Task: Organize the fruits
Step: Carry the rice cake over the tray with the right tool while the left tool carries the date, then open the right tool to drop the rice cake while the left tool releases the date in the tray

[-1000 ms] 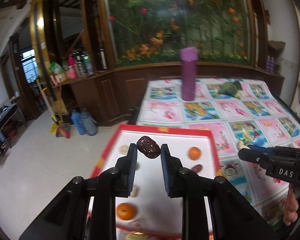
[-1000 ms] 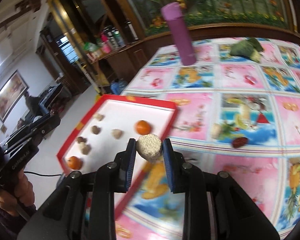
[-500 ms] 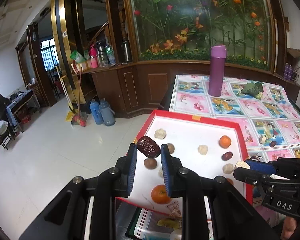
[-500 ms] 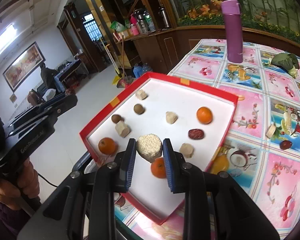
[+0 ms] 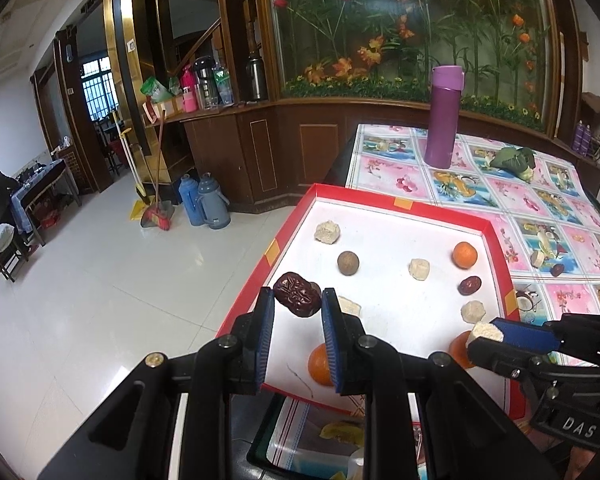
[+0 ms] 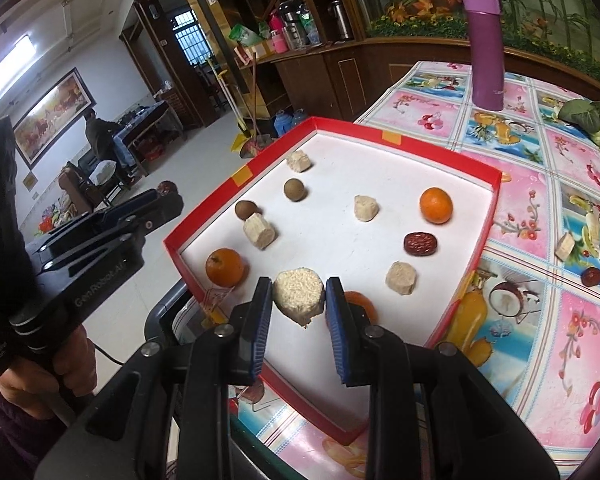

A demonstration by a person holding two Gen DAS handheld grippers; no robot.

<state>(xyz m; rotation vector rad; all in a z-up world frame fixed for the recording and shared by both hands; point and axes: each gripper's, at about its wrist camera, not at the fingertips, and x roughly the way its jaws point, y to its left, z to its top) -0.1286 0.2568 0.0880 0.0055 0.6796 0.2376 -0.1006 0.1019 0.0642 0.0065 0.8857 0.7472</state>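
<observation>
Holding both loads over the red tray [image 6: 488, 216]: your left hand-held gripper [image 5: 297, 305] is clamped on a red date [image 5: 296, 294] at the left rim, your right hand-held gripper [image 6: 298, 300] on a puffed-rice cake [image 6: 299, 296] above the near edge, high enough to clear the walls.

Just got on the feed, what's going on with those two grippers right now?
Fruit is being sorted into the red-rimmed white tray. The left gripper is shut on a wrinkled dark red date at the tray's left edge. The right gripper is shut on a round beige puffed-rice cake over the tray's near end. Neither piece is set down yet.
</observation>
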